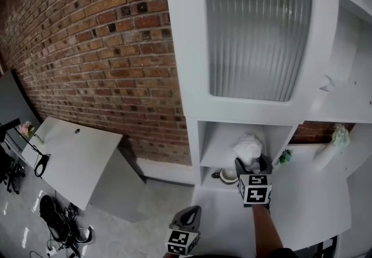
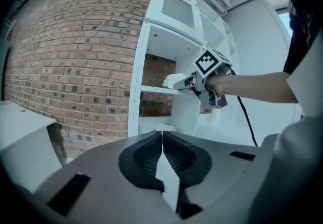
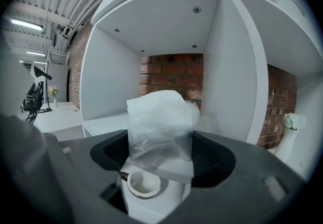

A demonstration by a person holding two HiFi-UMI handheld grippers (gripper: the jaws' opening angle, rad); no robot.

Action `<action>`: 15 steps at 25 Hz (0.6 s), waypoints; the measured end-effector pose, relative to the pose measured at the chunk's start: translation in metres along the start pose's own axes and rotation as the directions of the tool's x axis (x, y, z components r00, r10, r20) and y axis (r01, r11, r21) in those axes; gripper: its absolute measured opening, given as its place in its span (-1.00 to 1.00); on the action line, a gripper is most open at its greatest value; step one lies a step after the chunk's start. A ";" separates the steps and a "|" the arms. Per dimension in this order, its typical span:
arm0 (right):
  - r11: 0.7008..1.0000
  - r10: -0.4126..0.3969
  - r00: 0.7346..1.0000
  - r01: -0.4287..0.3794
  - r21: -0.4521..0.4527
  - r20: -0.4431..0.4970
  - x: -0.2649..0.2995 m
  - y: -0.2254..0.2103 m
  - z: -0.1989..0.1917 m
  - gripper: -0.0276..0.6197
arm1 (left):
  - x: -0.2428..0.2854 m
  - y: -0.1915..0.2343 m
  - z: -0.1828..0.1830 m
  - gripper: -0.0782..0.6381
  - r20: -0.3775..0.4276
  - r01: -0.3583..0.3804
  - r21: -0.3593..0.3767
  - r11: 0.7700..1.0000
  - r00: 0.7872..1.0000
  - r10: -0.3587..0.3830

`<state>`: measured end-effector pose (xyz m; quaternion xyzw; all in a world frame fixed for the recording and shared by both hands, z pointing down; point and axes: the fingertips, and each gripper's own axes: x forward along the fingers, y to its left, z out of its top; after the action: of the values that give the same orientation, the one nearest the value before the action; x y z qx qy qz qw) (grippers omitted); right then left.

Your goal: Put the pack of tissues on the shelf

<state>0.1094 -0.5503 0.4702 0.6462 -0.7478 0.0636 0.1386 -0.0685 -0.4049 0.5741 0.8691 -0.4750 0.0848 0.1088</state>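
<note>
- Left gripper point(image 1: 192, 214) sits lowest and closest in the head view, held back from the furniture. Its own view shows the two jaws pressed together at the tips with nothing between them.
- Right gripper point(image 1: 254, 165) reaches forward on a bare forearm point(image 1: 268, 230) into the open compartment of the white shelf unit point(image 1: 195, 135). That compartment lies directly under the ribbed glass door point(image 1: 256, 36).
- Its jaws stand wide apart, one on each side of the pack of tissues point(image 3: 160, 127). A dark gap shows between the pack and the left pad, and contact on the right side cannot be made out.
- The pack of tissues stands upright inside that compartment, with thin white plastic crumpled at its top. Its base is about level with the shelf board point(image 3: 108, 122), though whether it rests fully there cannot be told. Brick shows behind it through the open back.
- A small white bowl point(image 1: 228, 175) shows just below the pack in the right gripper view. In the head view it lies just beside the right gripper, on its left.
- A little green plant point(image 1: 284, 156) and a pale vase of flowers point(image 1: 334, 140) stand to the right of the compartment.
- The brick wall point(image 1: 99, 47) runs off to the left, where a white tabletop point(image 1: 75, 155) stands well apart from the shelf unit.
</note>
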 end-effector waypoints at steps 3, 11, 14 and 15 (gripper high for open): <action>0.999 0.024 1.000 -0.025 0.029 0.019 -0.003 0.003 0.003 0.33 | 0.000 -0.001 -0.002 -0.75 -0.002 0.003 0.007 1.000 1.000 -0.003; 0.996 0.064 0.992 -0.070 0.049 0.110 -0.020 0.009 0.013 0.40 | 0.001 -0.011 0.004 -0.75 0.013 0.020 0.007 1.000 1.000 -0.020; 0.996 0.058 0.990 -0.065 0.054 0.132 -0.030 0.006 0.016 0.40 | 0.000 -0.014 0.005 -0.75 0.015 0.024 0.009 1.000 1.000 -0.024; 0.996 0.059 0.988 -0.068 0.059 0.140 -0.034 0.006 0.017 0.40 | -0.001 -0.014 0.005 -0.75 0.016 0.024 0.011 1.000 1.000 -0.025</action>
<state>0.1054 -0.5222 0.4443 0.6290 -0.7734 0.0469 0.0638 -0.0569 -0.3980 0.5676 0.8761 -0.4647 0.0788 0.1013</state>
